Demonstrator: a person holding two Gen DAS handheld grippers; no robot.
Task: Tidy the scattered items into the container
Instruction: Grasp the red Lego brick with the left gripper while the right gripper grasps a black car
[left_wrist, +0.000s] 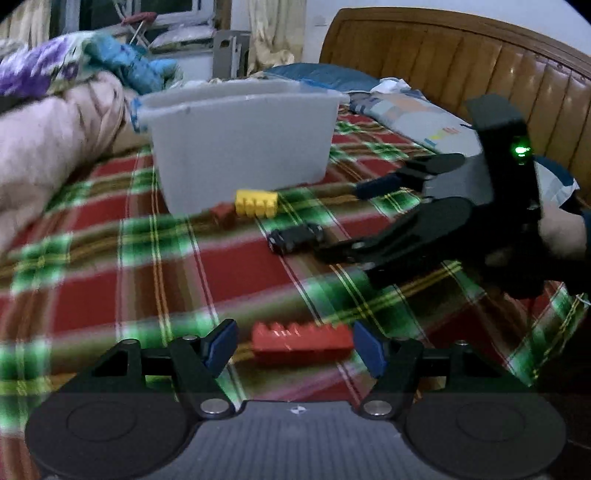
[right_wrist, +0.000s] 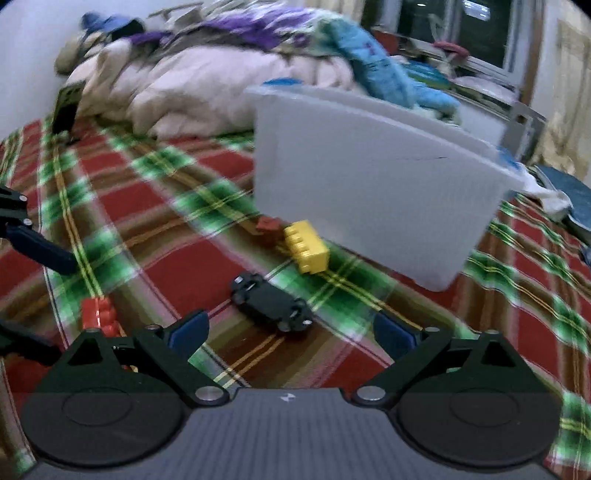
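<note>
The work surface is a bed covered by a red-and-green plaid blanket (left_wrist: 155, 280), with a wooden headboard (left_wrist: 461, 55) behind.

Left wrist view: the left gripper (left_wrist: 295, 345) has its jaws apart, and the long red brick (left_wrist: 301, 339) lies on the blanket between the blue pads, apart from both. The white container (left_wrist: 240, 144) stands upright farther back. A yellow brick (left_wrist: 256, 202) and a small dark-red block (left_wrist: 224, 213) lie at its base; a black toy car (left_wrist: 295, 237) lies nearer. The right gripper (left_wrist: 347, 221) enters from the right, jaws wide.

Right wrist view: the right gripper's jaws stand wide apart and empty. The car lies just ahead of them. The container stands beyond, tilted in the picture.
</note>
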